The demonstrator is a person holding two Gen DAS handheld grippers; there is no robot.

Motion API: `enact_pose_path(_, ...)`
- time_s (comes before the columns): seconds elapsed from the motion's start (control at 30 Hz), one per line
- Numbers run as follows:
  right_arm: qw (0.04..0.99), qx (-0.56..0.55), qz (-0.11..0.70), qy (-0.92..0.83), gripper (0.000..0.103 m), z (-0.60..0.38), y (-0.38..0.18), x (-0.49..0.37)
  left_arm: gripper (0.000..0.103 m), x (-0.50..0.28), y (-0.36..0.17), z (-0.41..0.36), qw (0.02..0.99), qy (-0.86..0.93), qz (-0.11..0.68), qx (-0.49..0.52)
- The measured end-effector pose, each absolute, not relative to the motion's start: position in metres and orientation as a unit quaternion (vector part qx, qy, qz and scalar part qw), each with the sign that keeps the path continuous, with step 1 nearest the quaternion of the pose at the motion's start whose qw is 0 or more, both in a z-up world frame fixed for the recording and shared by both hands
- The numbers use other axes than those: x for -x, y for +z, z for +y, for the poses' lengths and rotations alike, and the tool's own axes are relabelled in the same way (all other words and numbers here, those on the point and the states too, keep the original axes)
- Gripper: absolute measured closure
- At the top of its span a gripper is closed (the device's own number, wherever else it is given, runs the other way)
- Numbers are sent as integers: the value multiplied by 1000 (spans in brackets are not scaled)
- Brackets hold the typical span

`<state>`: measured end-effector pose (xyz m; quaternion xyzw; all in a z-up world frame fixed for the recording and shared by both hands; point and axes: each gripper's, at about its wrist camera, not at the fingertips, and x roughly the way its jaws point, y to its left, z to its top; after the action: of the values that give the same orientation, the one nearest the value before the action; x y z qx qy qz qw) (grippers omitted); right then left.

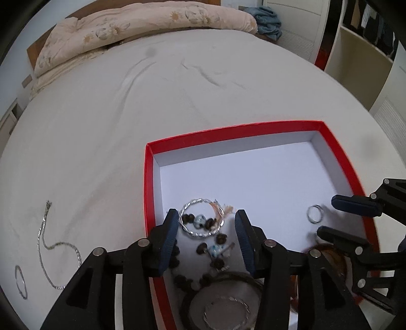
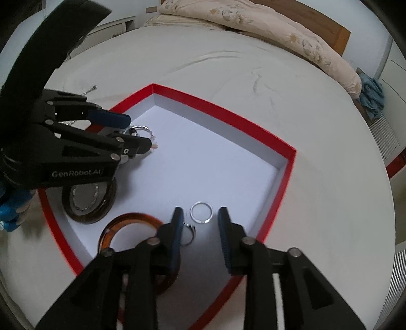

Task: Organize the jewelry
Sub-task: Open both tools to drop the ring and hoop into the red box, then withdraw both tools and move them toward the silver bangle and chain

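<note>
A red-rimmed box with a white floor lies on the bed; it also shows in the right wrist view. My left gripper is open above a twisted silver bangle and a dark bead bracelet inside the box. My right gripper is open just above a plain silver ring, with a thinner ring beside its left finger. The right gripper shows in the left wrist view next to the silver ring. A silver chain and another ring lie on the sheet outside the box.
A dark round case with a chain on it and an amber bangle lie in the box. A folded quilt and a blue cloth lie at the head of the bed. Cabinets stand to the right.
</note>
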<state>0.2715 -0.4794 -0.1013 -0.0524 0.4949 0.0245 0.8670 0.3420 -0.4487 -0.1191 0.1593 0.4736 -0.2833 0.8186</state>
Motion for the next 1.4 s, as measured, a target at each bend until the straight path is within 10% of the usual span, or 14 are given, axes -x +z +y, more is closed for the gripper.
enact_pose_path(1.07, 913, -65, 402, -30, 73, -342, 18, -72, 55, -114, 26, -231, 901, -209, 353, -144)
enact_pose_path(1.4, 922, -63, 380, -34, 66, -296, 37, -29, 38, -59, 45, -176, 914, -187, 334, -132)
